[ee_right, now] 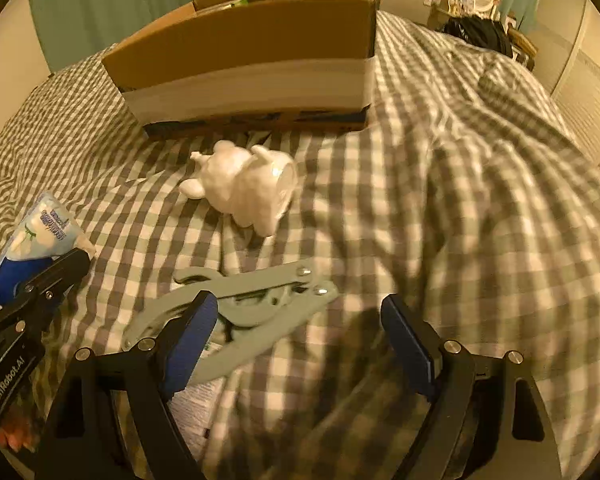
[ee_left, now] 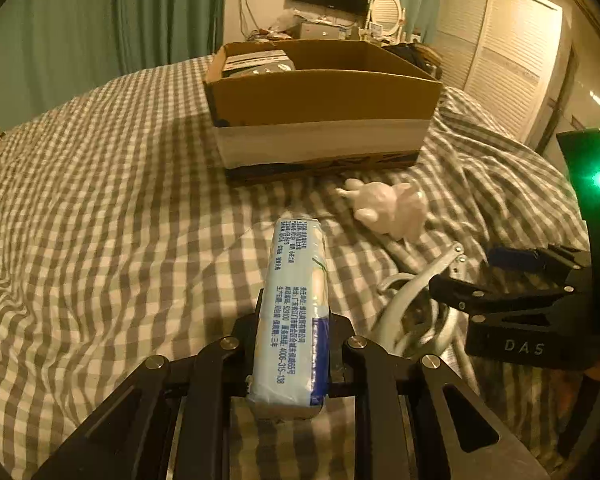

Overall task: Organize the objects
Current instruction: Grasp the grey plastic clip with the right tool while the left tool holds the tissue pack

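My left gripper [ee_left: 294,316] is shut on a light-blue tissue pack [ee_left: 294,300], held above the checked bedspread and pointing toward the cardboard box [ee_left: 320,96]. In the right wrist view the same tissue pack [ee_right: 36,236] and left gripper [ee_right: 48,276] show at the left edge. My right gripper [ee_right: 296,328] is open, its blue pads wide apart, low over the bed. A grey-green folding tool [ee_right: 244,304] lies by its left finger. A white animal figurine [ee_right: 248,184] lies on its side in front of the box [ee_right: 252,64].
The box [ee_left: 260,60] holds several items at its far end. The bedspread [ee_left: 80,200] is rumpled, with a raised fold [ee_right: 480,160] on the right. Beyond the bed stand a cluttered desk [ee_left: 320,28], a mirror, a monitor and louvred wardrobe doors [ee_left: 500,60].
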The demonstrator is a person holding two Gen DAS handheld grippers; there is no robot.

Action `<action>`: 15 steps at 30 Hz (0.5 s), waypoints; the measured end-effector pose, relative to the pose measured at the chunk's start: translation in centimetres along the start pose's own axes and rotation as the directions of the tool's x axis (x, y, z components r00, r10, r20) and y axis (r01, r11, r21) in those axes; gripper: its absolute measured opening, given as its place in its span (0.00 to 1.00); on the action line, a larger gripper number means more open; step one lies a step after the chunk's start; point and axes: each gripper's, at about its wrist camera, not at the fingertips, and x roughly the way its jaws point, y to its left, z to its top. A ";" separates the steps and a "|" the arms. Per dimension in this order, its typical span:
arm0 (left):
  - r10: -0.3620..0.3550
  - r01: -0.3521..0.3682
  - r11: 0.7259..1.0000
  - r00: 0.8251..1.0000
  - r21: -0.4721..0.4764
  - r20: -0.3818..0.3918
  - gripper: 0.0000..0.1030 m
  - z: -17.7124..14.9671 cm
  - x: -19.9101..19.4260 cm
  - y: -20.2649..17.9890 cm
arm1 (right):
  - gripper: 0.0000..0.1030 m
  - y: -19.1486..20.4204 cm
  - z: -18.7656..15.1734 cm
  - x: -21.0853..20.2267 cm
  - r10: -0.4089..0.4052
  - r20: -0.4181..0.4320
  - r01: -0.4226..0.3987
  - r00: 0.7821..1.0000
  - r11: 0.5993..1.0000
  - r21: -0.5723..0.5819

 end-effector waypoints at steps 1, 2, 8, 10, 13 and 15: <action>0.011 -0.011 1.000 1.000 0.001 0.004 0.18 0.0 0.0 0.1 | 0.83 0.4 -0.1 0.4 0.019 -0.009 -0.019 1.000 1.000 -0.007; 0.017 -0.017 1.000 1.000 -0.002 0.004 0.18 0.0 -0.1 0.2 | 0.83 0.8 -0.2 0.7 0.038 -0.019 -0.038 0.999 0.999 -0.017; 0.041 -0.042 0.999 0.999 -0.024 -0.011 0.18 -0.4 -0.1 1.0 | 0.51 1.5 -0.7 0.8 0.053 0.000 -0.053 0.999 0.997 -0.052; 0.053 -0.053 0.998 0.998 -0.033 -0.017 0.18 -0.5 -0.1 1.2 | 0.41 1.2 -0.7 0.2 0.074 0.018 -0.073 0.997 0.996 -0.049; 0.062 -0.063 0.997 0.998 -0.051 -0.022 0.18 -0.7 -0.4 1.5 | 0.28 1.2 -0.7 -1.2 0.099 0.053 -0.096 0.994 0.994 -0.055; 0.071 -0.073 0.996 0.997 -0.059 -0.021 0.18 -0.7 -0.7 1.5 | 0.19 1.2 -0.6 -2.5 0.114 0.089 -0.109 0.989 0.992 -0.064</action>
